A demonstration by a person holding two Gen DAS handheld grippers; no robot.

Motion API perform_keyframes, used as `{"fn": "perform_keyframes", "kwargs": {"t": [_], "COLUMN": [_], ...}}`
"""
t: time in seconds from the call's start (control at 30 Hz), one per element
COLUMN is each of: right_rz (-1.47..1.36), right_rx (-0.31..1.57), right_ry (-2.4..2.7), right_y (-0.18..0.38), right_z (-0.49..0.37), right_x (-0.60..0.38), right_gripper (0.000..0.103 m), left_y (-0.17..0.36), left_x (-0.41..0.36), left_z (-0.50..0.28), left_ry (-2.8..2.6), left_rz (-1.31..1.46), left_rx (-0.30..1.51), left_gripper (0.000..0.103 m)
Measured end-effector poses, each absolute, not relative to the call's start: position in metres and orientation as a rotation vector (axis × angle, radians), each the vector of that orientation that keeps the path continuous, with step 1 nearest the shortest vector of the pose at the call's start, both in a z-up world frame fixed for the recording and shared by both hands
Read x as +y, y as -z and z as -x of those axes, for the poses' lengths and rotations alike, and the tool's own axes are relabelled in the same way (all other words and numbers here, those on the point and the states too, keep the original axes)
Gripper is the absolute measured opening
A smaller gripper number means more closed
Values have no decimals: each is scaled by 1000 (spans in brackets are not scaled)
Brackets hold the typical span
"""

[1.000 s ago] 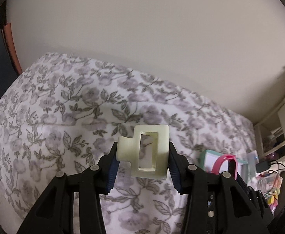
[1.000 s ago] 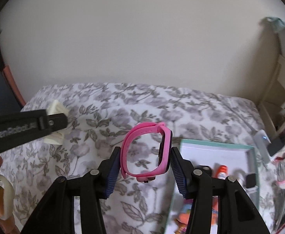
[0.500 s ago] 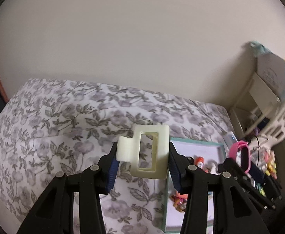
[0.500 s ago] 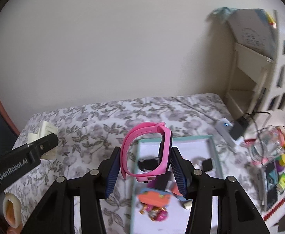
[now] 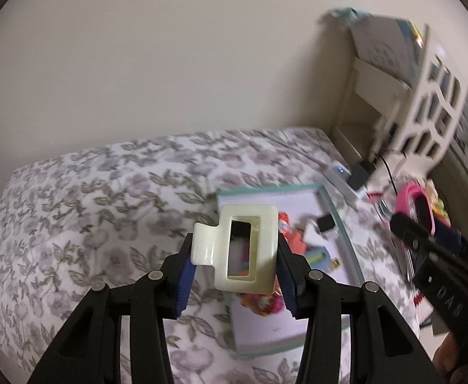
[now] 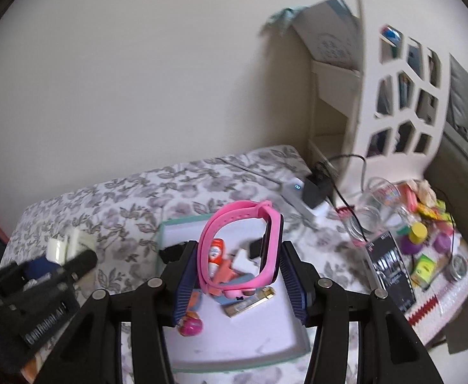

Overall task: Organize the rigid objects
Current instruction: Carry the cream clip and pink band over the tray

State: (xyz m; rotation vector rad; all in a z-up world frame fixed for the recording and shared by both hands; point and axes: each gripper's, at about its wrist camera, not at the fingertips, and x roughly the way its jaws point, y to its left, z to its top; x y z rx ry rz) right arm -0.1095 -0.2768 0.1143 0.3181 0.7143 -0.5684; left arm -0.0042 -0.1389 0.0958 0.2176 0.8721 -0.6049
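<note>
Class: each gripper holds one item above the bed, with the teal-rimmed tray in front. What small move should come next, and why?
Probably lower the right gripper toward a bare patch of the tray and release. It grips the pink watch above the tray, where small items already lie; the left gripper holds the cream hair clip.

Left gripper (image 5: 235,264) and right gripper (image 6: 240,270) both clamped, angled downward.

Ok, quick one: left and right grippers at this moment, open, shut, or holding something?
Left gripper: shut on the cream hair claw clip.
Right gripper: shut on the pink smartwatch.
</note>
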Motion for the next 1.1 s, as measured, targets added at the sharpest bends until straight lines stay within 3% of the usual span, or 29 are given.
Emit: {"fn": "perform_keyframes", "kwargs": {"t": [0.47,1.1], "right_rz": [-426,-494], "right_rx": [900,1166], "right_ry": [566,516], "right_y": [-54,28], "right_z": [104,84], "right_x": [-303,-302], "right_gripper": [54,54], "left_y": [-40,22], "left_x": [-179,-178], "left_z": [31,21], "left_ry": [648,593], "left_rz": [-320,-351], "left_rx": [1010,1234], "left_gripper": [48,48]}}
